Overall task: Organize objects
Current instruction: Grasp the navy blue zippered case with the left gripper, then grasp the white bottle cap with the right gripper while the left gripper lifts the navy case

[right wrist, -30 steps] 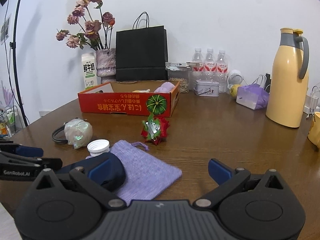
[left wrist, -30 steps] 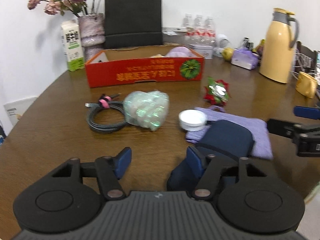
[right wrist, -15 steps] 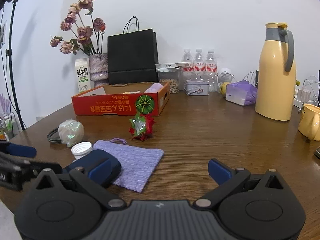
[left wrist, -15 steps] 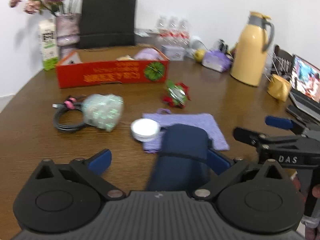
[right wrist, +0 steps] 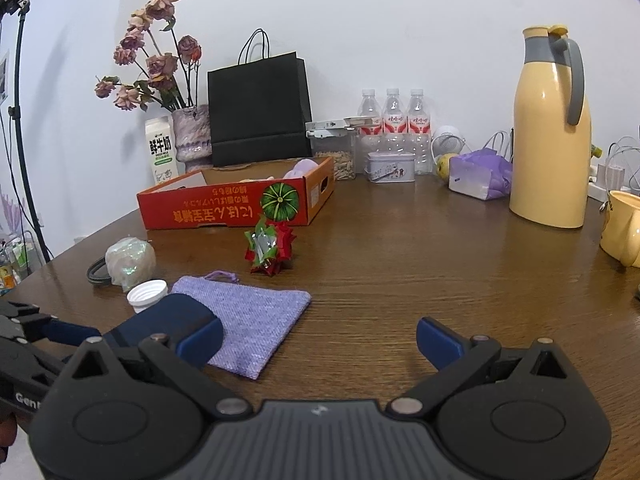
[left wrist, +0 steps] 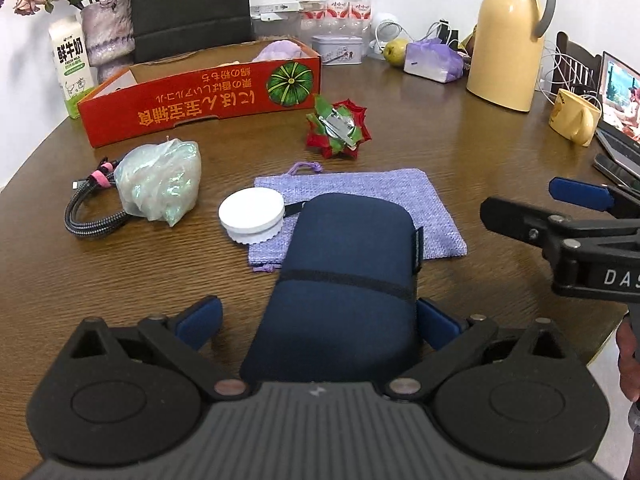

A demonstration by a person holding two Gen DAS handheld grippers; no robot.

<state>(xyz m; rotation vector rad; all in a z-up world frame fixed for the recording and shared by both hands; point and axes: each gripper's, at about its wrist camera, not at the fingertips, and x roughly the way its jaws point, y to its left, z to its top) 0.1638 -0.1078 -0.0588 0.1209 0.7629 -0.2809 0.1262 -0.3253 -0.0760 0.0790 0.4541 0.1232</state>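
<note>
A navy blue soft case (left wrist: 344, 280) lies on the brown table, its far end resting on a flat purple cloth bag (left wrist: 384, 188). My left gripper (left wrist: 320, 320) stands wide open around the case's near end; the left pad is clear of it and the right pad is close against its side. A white cap (left wrist: 251, 216) sits at the bag's left corner. My right gripper (right wrist: 320, 344) is open over bare table with nothing between its fingers, just right of the case (right wrist: 168, 320) and the bag (right wrist: 248, 320). It also shows in the left wrist view as the right gripper (left wrist: 536, 204).
A red cardboard box (left wrist: 200, 100) stands behind, with a red-green ornament (left wrist: 338, 128) in front of it. A shiny wrapped bundle (left wrist: 158, 184) and coiled cable (left wrist: 90, 216) lie left. A yellow thermos (left wrist: 508, 36), yellow mug (left wrist: 574, 118) and laptop stand right.
My left gripper opened wider and shifted right, so the navy case now lies between its fingers instead of beside the right one. The right gripper moved a little forward.
</note>
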